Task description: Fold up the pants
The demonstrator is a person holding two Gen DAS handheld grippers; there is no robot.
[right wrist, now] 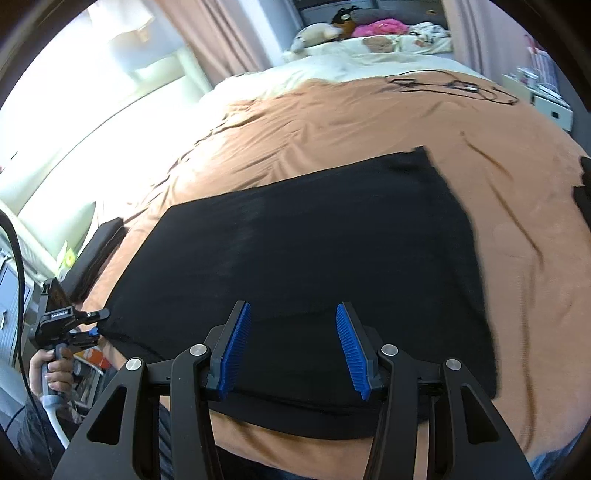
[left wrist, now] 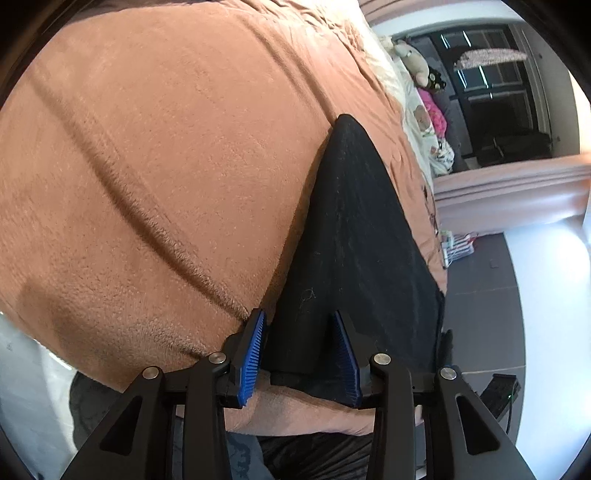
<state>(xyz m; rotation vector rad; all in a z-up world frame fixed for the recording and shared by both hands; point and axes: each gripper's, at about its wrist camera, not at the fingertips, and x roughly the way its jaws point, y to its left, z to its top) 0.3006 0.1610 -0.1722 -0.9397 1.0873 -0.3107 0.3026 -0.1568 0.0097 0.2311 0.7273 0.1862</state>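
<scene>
So the black pants point(right wrist: 306, 258) were lying flat on the bed, folded into a neat rectangle on a peach-brown fleece blanket point(left wrist: 166, 166), close to the near edge of the mattress. The blanket had a few long creases running across it, and further up the bed it gave way to a cream sheet point(right wrist: 295, 79) with a pile of stuffed toys point(right wrist: 343, 27) up at 12 o'clock in the right wrist view. A thin black cable point(right wrist: 450, 86) was snaking over the blanket at about 1 o'clock. Pinkish curtains point(right wrist: 221, 40) and a bright window sat off at 10 o'clock.

The right gripper point(right wrist: 293, 347) hung over the near edge of the pants with its blue pads spread apart, nothing pinched between them. The left gripper point(left wrist: 301, 358) was at the left end of the fabric, pads also spread; a fold of the black cloth sat between them but they weren't pressing on it. You could see that same gripper down at 8 o'clock in the right view, with the person's hand point(right wrist: 50, 369) wrapped round the handle. Grey floor point(left wrist: 491, 273) showed past the bed.
</scene>
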